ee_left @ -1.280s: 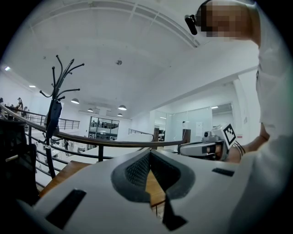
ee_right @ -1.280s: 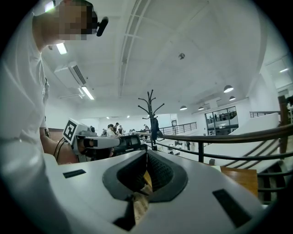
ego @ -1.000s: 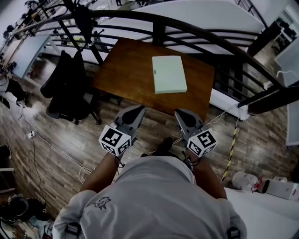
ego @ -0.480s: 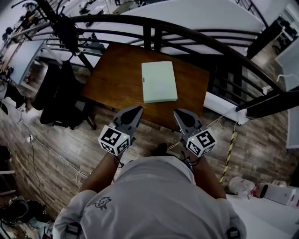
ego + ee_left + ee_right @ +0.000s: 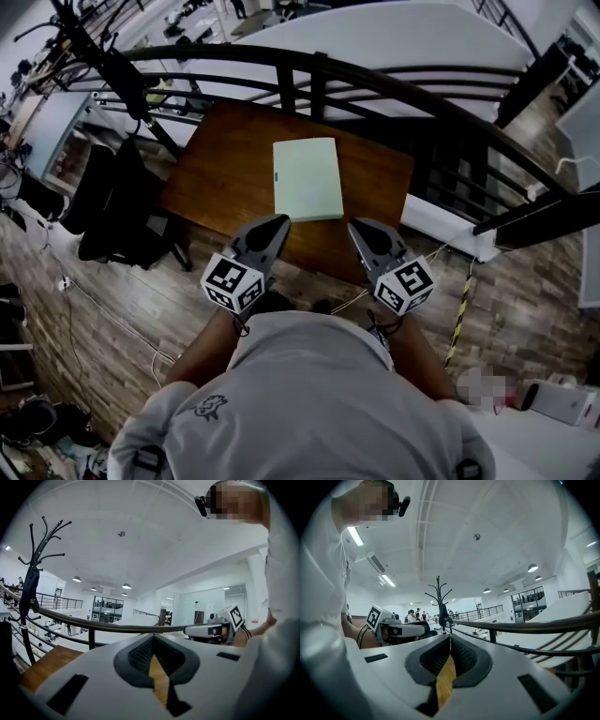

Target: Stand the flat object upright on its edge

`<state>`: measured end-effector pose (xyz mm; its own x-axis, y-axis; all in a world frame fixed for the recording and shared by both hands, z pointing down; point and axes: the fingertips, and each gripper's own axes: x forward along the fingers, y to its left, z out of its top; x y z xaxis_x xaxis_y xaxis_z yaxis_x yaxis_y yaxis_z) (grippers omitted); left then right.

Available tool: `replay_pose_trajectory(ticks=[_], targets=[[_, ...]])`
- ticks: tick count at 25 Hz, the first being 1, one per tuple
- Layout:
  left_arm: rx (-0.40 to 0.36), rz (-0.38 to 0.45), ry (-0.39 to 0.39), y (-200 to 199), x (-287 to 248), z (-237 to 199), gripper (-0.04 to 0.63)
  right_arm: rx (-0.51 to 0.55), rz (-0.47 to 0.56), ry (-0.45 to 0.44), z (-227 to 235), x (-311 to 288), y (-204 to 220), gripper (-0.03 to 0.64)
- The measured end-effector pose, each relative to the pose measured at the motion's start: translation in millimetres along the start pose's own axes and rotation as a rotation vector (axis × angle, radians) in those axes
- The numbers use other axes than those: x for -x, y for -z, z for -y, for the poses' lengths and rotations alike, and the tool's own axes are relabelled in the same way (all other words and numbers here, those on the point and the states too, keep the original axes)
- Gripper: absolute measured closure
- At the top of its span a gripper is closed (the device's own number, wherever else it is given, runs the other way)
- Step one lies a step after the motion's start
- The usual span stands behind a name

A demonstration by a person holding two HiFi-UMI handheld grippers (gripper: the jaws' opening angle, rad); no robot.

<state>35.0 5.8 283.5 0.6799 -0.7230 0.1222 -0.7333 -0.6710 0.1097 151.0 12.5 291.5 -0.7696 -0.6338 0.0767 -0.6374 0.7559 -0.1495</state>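
A pale green flat object (image 5: pixel 306 178) lies flat on the brown wooden table (image 5: pixel 225 159), towards its middle and near side. My left gripper (image 5: pixel 280 222) and right gripper (image 5: pixel 357 227) are held side by side at the table's near edge, both short of the object, one to either side of its near end. Both are shut with nothing between the jaws. In the left gripper view the shut left gripper (image 5: pixel 153 638) points level over the table, with the right gripper (image 5: pixel 212 630) beside it. The right gripper view shows the shut right gripper (image 5: pixel 450 638) and the left gripper (image 5: pixel 401 630). Neither gripper view shows the green object.
A dark curved railing (image 5: pixel 319 67) runs just behind the table. A coat stand (image 5: pixel 122 75) and a chair draped with dark clothing (image 5: pixel 112 202) stand to the left. Cables (image 5: pixel 84 300) lie on the wood floor. A white tabletop (image 5: pixel 553 422) sits at the lower right.
The table and the green object have come closer and shifted left in the head view as the person walked up. Both grippers now reach the table's near edge, still shut.
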Motion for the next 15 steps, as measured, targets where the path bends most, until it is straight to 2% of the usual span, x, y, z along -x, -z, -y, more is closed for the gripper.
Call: replay_pose_trajectory(ticks=[7, 15], targets=[[-0.006, 0.003, 0.002, -10, -19, -6, 0.582, -0.005, 0.008, -0.002, 17, -5, -9, 0.583], [0.002, 0.005, -0.005, -15, -29, -32, 0.581, -0.004, -0.003, -0.007, 29, -29, -10, 0.583]])
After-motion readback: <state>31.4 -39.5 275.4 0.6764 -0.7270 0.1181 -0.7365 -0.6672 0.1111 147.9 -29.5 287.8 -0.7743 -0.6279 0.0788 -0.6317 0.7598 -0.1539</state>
